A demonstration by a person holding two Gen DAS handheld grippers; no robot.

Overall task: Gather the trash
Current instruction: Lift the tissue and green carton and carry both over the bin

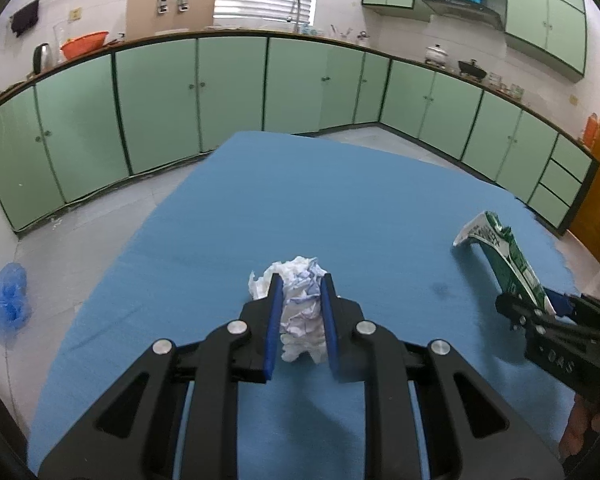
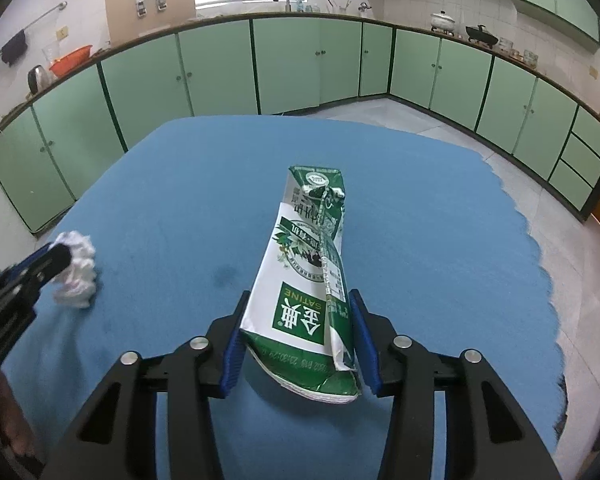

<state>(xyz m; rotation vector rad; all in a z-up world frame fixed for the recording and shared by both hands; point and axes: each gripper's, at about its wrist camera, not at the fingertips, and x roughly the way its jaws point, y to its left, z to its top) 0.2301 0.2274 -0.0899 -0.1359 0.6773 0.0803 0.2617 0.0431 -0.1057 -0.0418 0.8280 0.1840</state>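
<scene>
Over a blue table (image 1: 300, 208) in a green-cabinet kitchen, the left gripper (image 1: 301, 284) pinches a crumpled white paper wad (image 1: 302, 308) between its blue pads (image 1: 275, 320), the wad pressed on both sides and raised above the cloth near the table's left part. The right gripper (image 2: 298, 308) clamps the lower end of a flattened green-and-white milk carton (image 2: 308, 264), which juts forward over the table's middle with a straw (image 2: 326, 256) lying along it. A blue plastic bag (image 1: 6, 300) sits on the floor to the left
</scene>
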